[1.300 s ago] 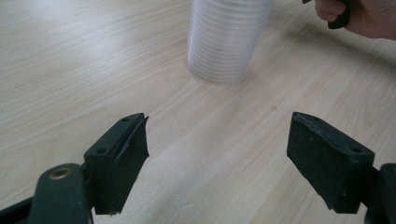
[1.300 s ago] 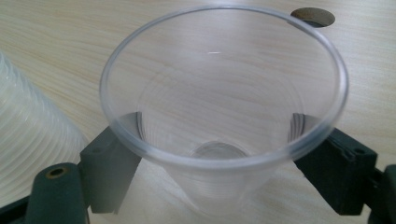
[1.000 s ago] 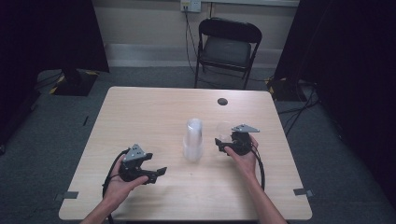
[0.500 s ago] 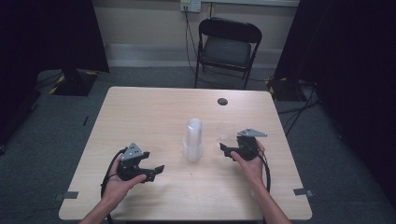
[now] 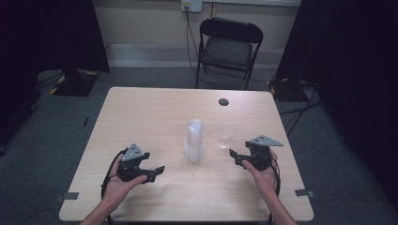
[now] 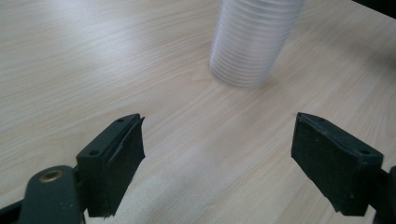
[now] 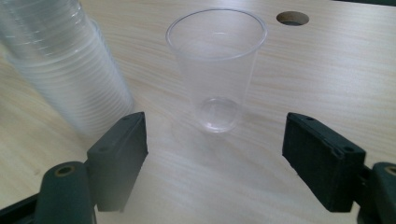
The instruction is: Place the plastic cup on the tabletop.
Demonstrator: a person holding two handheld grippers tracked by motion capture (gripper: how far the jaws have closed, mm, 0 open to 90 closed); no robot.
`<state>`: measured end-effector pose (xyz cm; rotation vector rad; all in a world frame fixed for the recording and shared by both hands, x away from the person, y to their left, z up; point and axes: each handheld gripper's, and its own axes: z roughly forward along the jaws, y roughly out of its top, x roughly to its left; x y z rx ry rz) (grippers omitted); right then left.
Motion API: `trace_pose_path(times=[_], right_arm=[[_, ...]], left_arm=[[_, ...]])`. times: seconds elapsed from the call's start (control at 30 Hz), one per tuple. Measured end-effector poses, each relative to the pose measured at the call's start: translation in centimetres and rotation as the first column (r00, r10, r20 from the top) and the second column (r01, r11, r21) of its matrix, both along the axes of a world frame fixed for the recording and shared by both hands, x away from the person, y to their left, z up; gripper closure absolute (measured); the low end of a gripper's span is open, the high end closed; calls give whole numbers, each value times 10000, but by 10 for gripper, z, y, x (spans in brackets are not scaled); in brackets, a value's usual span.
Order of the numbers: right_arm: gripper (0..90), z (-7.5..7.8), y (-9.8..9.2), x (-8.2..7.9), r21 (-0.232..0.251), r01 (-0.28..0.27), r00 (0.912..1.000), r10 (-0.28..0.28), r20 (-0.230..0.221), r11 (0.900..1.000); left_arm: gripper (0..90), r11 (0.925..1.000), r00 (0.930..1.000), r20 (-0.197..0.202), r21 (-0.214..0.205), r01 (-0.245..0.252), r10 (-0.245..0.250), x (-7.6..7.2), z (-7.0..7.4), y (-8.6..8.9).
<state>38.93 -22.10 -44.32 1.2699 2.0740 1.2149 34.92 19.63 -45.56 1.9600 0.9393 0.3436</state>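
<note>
A: Where does the single clear cup (image 7: 215, 70) stand?

B: Upright on the wooden table (image 5: 141, 112), mouth up, right of the table's middle. In the high view the cup (image 5: 226, 135) sits just to the right of the stack of clear cups (image 5: 194, 140), close beside it but apart. Nothing is inside it.

A: And the stack?

B: It stands mouth down near the centre of the table, taller than the lone cup. The left gripper view shows its ribbed lower part (image 6: 250, 44) ahead of the jaws, off to the right of their midline.

A: What about the right gripper (image 7: 215, 161)?

B: Its jaws are apart, with bare table between the pads. They have just been closing a little, yet no thing is between them; the cup stands ahead of them, untouched. From above, the right gripper (image 5: 237, 158) is near the cup, on its near right side, jaws pointing left.

A: The left gripper (image 6: 217, 156)?

B: Jaws wide apart over bare wood, gripping nothing. From above it (image 5: 157, 171) lies in the person's left hand (image 5: 119, 185), well apart from the stack, towards the near left.

A: Anything else?

B: A round cable hole (image 5: 224, 101) beyond the cup, and a black folding chair (image 5: 230, 47) behind the table
</note>
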Motion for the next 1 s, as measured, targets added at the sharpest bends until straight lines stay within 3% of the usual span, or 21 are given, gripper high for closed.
trace_pose_path(times=[0.43, 0.7, 0.9, 1.0], right_arm=[[209, 4, -17, -33, 154, 130, 9997, -127, -195, 9998], [208, -1, -27, -57, -192, 225, 9989, -232, -412, 9996], [206, -12, -34, -61, -43, 516, 9967, -518, -628, 9987], [206, -15, -33, -60, -186, 488, 9965, -500, -674, 9986]], left_arm=[[171, 9996, 9996, -58, 17, -285, 285, 0, 0, 2], [171, 9994, 9997, -86, 258, -244, 246, 0, -1, 0], [172, 9984, 9985, -294, 334, -449, 459, 3, -4, 0], [171, 9983, 9984, -250, 329, -489, 498, 4, -4, 1]])
